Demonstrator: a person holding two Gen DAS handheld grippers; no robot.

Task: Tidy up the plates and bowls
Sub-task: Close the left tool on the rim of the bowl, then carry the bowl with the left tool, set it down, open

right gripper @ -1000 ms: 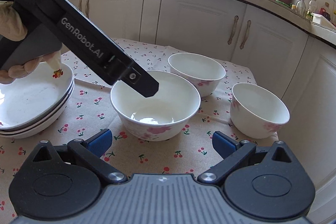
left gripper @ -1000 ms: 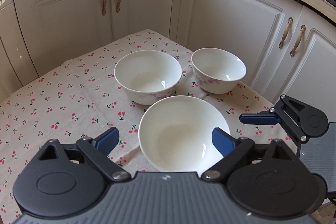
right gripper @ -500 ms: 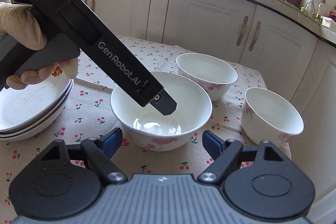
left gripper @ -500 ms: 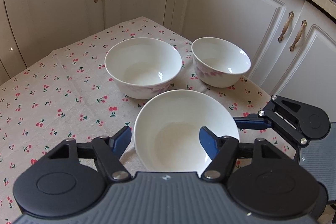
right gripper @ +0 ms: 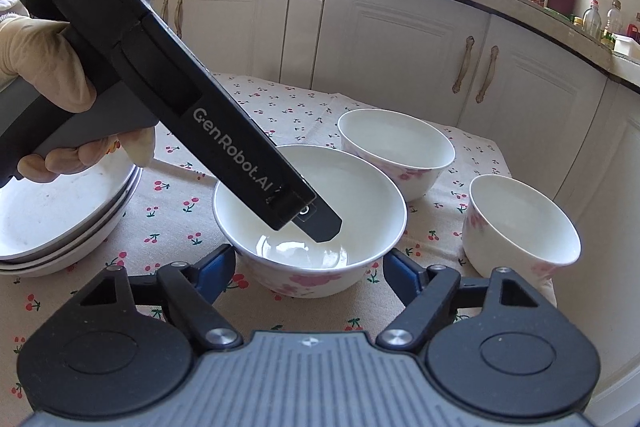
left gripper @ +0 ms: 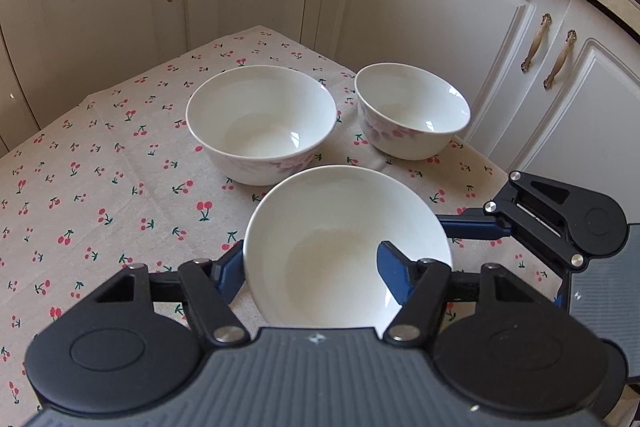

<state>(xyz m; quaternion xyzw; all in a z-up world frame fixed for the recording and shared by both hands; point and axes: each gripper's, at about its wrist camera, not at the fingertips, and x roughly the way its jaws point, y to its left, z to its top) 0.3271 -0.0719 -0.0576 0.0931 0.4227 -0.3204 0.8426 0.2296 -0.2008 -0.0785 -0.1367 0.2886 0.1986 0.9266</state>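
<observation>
Left gripper (left gripper: 310, 269) pinches the nearest bowl's (left gripper: 344, 247) rim, its wall between the fingers; glazed porcelain likely slippery, breakable.

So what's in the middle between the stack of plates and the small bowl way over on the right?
In the right wrist view, the big bowl sits between the stack of plates and the small bowl. The left hand-held gripper reaches into it.

table (left gripper: 92, 163) w/ cherry-print cloth (right gripper: 288, 103) covering it | 3 bowls (left gripper: 260, 123) (left gripper: 412, 111) (left gripper: 344, 247) sitting on cloth, near each other | plate stack (right gripper: 60, 219) resting at left edge in right wrist view
</observation>
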